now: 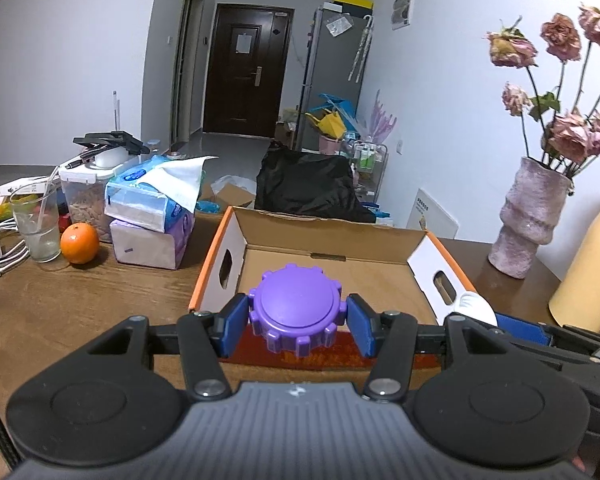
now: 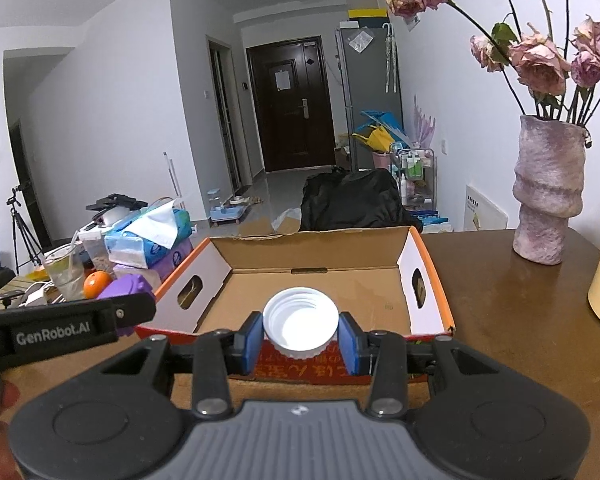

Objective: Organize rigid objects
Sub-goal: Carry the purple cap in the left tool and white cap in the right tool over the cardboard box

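The left gripper point(image 1: 296, 322), with black arms and blue pads, is clamping a purple plastic lid with a notched, gear-like rim point(image 1: 296, 312) between its two pads, the lid's flat top facing up and towards the camera. The right gripper point(image 2: 300, 336), built the same way, is gripping a white ribbed plastic cap point(image 2: 301, 323) by its sides, the cap's hollow threaded inside turned upward. Both held pieces are hanging just over the near wall of an open, shallow cardboard box with orange edges and oval handle holes point(image 1: 380, 240), which is sitting on a dark brown wooden table point(image 1: 80, 300). In the right wrist view the purple lid is showing at the left, beside the box's left corner. To the left of the box an orange fruit point(image 1: 79, 243) is lying beside a clear drinking glass point(image 1: 36, 224) and stacked tissue packs point(image 1: 148, 216). To the right a mottled pink ceramic vase holding dried pink roses point(image 2: 548, 192) is standing well apart from the box.
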Demonstrator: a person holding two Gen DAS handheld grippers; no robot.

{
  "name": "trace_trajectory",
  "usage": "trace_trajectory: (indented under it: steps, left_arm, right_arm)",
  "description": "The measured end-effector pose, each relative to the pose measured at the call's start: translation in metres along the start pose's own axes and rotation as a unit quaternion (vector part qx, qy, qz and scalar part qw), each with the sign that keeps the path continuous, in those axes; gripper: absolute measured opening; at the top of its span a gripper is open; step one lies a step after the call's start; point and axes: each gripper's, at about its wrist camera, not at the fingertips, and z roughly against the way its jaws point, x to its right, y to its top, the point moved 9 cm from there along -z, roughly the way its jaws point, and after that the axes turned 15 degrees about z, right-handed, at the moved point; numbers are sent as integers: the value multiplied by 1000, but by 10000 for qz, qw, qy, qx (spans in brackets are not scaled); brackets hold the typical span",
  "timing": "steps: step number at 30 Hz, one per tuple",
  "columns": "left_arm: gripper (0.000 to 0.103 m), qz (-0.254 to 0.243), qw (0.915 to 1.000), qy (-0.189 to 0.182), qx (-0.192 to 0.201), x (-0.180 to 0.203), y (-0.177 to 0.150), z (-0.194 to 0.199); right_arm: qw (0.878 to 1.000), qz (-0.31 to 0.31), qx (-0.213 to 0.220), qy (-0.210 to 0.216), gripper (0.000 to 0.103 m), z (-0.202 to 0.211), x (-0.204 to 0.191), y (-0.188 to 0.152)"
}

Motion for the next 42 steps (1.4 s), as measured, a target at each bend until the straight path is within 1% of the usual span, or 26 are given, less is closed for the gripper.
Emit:
trace_trajectory:
  steps: [8,22,34,42]
  left_arm:
    - [55,46,10000,33,15,2,14,-24]
    - [55,-25,9999,138,-61,9,29,-73]
    - [55,-144,9993,289,-187,5,36,-109]
    - [55,-262,9987,333,-283,5,31,-120]
  right_arm:
    - [10000,4,-30,-36,39,-23,8,11]
    - [9998,29,-173,-115,39,-72,27,27]
    - [9984,81,-517,-223,39,-108,40,24]
    - [9973,80,-685,-243,39,-124,44,16]
